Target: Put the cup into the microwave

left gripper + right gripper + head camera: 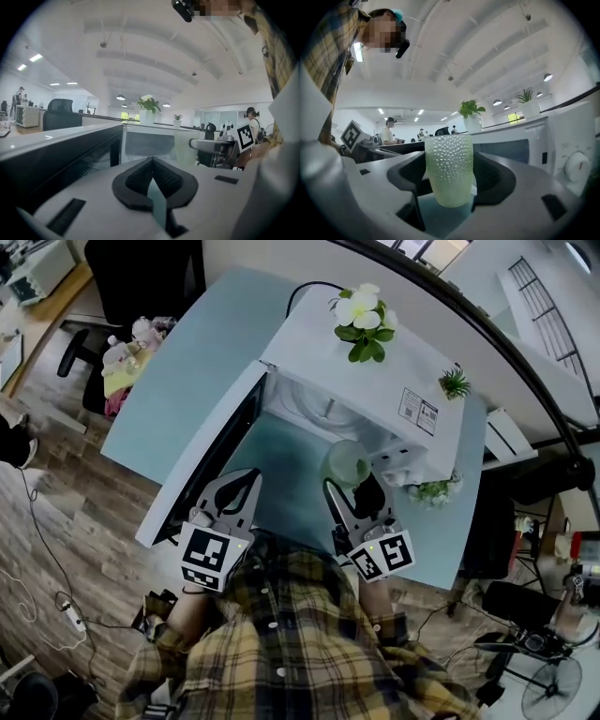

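A pale green dimpled cup stands upright between the jaws of my right gripper, which is shut on it just in front of the microwave. The white microwave sits on the light blue table. Its door is swung wide open to the left, baring the cavity. My left gripper hangs beside the door's inner face, shut and holding nothing. In the left gripper view the cup shows to the right.
A white-flowered plant and a small green plant stand on top of the microwave. Another plant sits at its right front corner. Small items lie at the table's left edge, near an office chair.
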Tool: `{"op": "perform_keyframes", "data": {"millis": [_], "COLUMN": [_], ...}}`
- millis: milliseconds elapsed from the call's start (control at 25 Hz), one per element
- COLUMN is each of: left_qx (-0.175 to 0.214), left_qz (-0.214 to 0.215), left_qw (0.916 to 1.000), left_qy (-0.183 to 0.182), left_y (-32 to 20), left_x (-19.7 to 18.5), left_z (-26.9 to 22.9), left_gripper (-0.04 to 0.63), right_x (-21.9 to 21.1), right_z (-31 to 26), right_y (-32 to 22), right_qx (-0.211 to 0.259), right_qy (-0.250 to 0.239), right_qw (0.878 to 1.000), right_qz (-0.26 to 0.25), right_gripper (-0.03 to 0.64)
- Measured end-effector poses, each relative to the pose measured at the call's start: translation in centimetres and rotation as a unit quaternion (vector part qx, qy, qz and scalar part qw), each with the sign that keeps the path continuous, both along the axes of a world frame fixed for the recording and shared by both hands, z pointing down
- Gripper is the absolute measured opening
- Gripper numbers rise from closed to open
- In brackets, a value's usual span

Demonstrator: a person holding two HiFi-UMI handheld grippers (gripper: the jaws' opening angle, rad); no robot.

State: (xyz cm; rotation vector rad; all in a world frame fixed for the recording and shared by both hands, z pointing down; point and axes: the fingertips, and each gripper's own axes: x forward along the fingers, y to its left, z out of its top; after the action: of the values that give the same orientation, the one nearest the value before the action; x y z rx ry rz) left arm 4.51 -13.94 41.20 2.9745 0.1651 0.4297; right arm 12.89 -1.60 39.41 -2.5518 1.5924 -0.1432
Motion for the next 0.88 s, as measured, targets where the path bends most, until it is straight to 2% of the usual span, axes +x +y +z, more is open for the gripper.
{"op": "perform_keyframes", "data": {"millis": [440, 880], "left_qx": [-0.008, -0.018], "left_qz": [0.067, 0.069], "left_qw": [0.9977, 0.9974], "left_qy": [-0.001, -0.004], "left_y": [1.5, 1.8], "left_x": [0.8, 0.4], "left_z": [0.5, 0.8], "left_gripper": [-0.008, -0.008], "right_x": [-0.7, -0.7], "right_z": [0.1, 0.8], "right_y": [1.4, 1.2], "right_qx": [-0.009, -0.02], "right_qy": [0.006, -0.001], "right_qw": [0.998, 0.999], "right_qz": [0.055, 0.051], "right_gripper": [0.318, 0.318]}}
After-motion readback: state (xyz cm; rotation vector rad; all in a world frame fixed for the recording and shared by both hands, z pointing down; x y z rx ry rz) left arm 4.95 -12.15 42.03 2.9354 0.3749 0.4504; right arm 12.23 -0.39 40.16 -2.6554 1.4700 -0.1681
